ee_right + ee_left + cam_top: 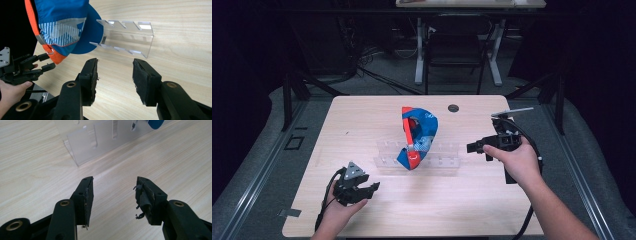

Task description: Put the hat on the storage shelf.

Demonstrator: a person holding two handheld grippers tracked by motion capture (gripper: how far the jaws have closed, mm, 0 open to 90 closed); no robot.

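A soft blue fabric cap (418, 137) with orange trim and a curved brim hangs on a clear, slotted acrylic rack (442, 156) mid-surface (362, 120), pale woodgrain. The left claw (362, 192) and right claw (477, 148) both gape wide, empty, flanking the rack with bare wood around them.

Blue-orange cap (418, 137) upright in clear rack (447, 161)
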